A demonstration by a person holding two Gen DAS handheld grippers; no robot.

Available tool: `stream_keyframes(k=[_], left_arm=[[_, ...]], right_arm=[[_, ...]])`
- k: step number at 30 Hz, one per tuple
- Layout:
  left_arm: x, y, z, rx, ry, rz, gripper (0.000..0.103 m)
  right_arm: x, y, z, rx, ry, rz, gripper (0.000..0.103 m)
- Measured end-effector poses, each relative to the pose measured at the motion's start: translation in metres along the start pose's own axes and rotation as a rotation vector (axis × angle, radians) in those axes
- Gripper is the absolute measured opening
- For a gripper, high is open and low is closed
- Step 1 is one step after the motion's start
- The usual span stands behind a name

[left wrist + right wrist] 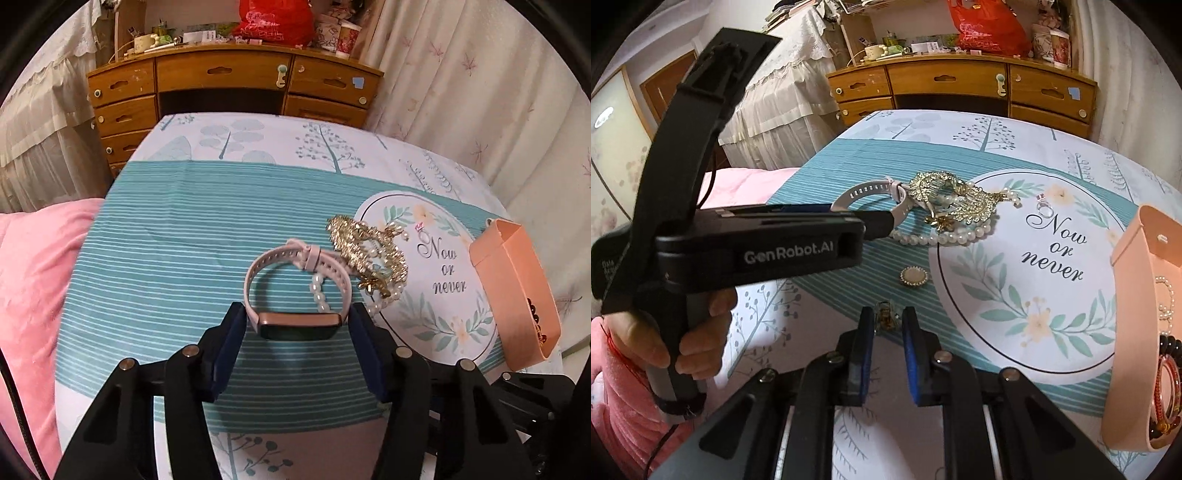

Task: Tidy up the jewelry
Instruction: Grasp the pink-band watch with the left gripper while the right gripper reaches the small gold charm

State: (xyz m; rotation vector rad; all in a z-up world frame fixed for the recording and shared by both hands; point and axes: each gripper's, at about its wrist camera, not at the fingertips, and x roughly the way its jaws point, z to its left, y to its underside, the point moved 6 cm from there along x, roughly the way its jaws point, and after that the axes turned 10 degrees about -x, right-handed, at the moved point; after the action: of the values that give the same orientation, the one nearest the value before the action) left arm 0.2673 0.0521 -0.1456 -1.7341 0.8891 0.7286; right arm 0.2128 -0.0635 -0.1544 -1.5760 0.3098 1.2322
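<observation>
A pink-strapped watch [299, 320] lies on the teal striped tablecloth [166, 258]; my left gripper [297, 314] is shut on it, one pad at each end of its dark face. In the right wrist view the left gripper [879, 225] reaches over the watch strap [857, 192]. My right gripper [887, 317] is shut on a small gold trinket [886, 318] near the table's front edge. A gold leaf-shaped comb [365, 247] [945, 199] and a pearl strand [321, 291] [942, 238] lie tangled beside the watch. A peach box [517, 288] [1137, 295] at the right holds bead bracelets.
A round cream brooch [914, 276] and a small ring [1044, 206] lie loose on the cloth. A person's hand [698, 332] grips the left gripper's handle. A pink blanket [33, 277] lies left of the table, and a wooden dresser [229, 85] stands behind it.
</observation>
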Motion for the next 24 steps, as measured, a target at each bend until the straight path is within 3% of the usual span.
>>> stream_keyframes(k=[5, 6, 9, 11, 13, 16, 18, 20, 22, 24], left_arm=[[-0.027, 0.0, -0.005, 0.012, -0.009, -0.067, 0.052], [-0.034, 0.003, -0.005, -0.001, 0.001, -0.075, 0.05], [-0.046, 0.012, -0.007, -0.024, 0.03, -0.076, 0.048], [-0.054, 0.018, -0.008, -0.038, 0.039, -0.073, 0.03], [-0.063, 0.022, -0.006, -0.075, 0.062, -0.066, 0.019], [-0.075, 0.024, -0.004, -0.103, 0.122, -0.068, 0.019], [-0.078, 0.024, -0.004, -0.091, 0.109, -0.068, 0.021], [-0.076, 0.026, -0.004, -0.081, 0.08, -0.06, 0.042], [-0.073, 0.031, -0.007, -0.059, 0.063, -0.045, 0.059], [-0.069, 0.038, -0.014, -0.02, 0.058, -0.028, 0.059]], right_arm=[[-0.014, 0.0, 0.004, -0.011, -0.023, -0.012, 0.014], [-0.018, 0.0, 0.004, -0.016, -0.024, -0.017, 0.006], [-0.033, 0.0, 0.004, -0.024, -0.029, -0.041, 0.005], [-0.039, 0.0, 0.002, -0.031, -0.021, -0.052, 0.005], [-0.044, 0.002, 0.001, -0.036, -0.009, -0.06, 0.005], [-0.046, 0.005, -0.004, -0.024, -0.002, -0.059, 0.005], [-0.044, 0.007, -0.005, -0.022, 0.007, -0.05, 0.006], [-0.039, 0.011, -0.005, -0.023, 0.018, -0.022, 0.01], [-0.038, 0.014, -0.002, -0.028, 0.008, -0.014, 0.034], [-0.037, 0.017, 0.001, -0.03, -0.005, -0.013, 0.046]])
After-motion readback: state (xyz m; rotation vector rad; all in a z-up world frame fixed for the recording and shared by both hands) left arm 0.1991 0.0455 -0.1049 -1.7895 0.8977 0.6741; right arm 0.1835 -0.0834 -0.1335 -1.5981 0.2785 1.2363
